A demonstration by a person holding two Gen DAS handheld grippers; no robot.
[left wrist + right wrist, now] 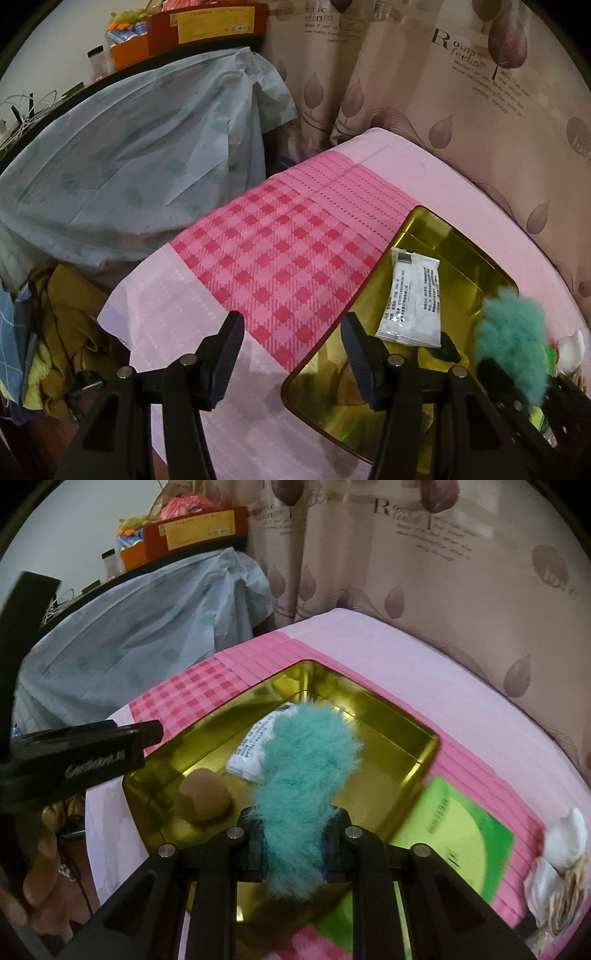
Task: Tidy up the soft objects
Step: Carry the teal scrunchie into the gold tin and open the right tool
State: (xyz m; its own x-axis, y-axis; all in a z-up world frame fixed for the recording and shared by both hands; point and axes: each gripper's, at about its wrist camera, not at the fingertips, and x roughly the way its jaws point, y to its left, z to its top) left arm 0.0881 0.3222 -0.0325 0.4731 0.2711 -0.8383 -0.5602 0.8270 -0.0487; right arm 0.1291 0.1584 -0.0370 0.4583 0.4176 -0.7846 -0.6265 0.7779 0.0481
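A gold metal tray lies on a pink checked cloth; it also shows in the left wrist view. In it lie a white packet, also seen in the right wrist view, and a brown sponge ball. My right gripper is shut on a teal fluffy toy, held over the tray; the toy also shows in the left wrist view. My left gripper is open and empty above the tray's left edge.
A green card lies right of the tray, with a white cloth doll beyond it. A pale blue plastic sheet covers something at the left. A patterned curtain hangs behind. Clothes are piled at the lower left.
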